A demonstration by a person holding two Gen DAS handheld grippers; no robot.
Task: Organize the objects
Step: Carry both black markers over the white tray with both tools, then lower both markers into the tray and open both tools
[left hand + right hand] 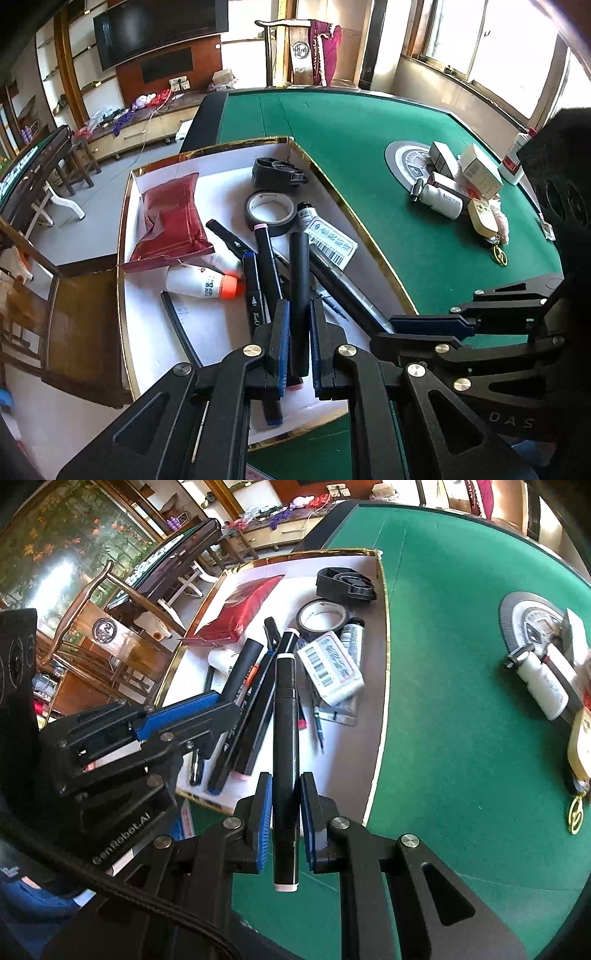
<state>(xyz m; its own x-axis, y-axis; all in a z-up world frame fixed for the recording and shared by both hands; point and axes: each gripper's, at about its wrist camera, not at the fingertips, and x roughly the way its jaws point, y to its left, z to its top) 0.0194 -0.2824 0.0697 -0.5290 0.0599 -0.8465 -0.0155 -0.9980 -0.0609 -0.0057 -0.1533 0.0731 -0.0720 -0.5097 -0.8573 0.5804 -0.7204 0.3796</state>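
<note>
Left wrist view: the left gripper point(299, 321) points down over a white tray, its blue pads clamped tight on a plain black tube point(298, 295).
Right wrist view: the right gripper point(286, 797) is closed just as firmly on a black marker point(284, 746) with white ends, which stands along the fingers.
Where they hang: the black tube sits above the heap of pens inside the tray; the black marker is over the tray's near edge, partly above the green felt.
Tray point(207, 317): white inside, gold-rimmed, set on the green table point(369, 147) at its left side.
In the tray: a red pouch point(171, 218) at the far left corner, a black tape dispenser point(277, 170) at the far right, a roll of black tape point(270, 212) nearer, a white bottle with an orange cap point(201, 283) lying on its side, a barcoded white packet point(330, 243) and several markers crossed over one another.
Table centre: small boxes and a white bottle point(441, 197) clustered on a round grey mat point(402, 158); a gold key ring point(499, 254) just beside them.
Unclear: whether the black tube touches the markers beneath it, probably not.
</note>
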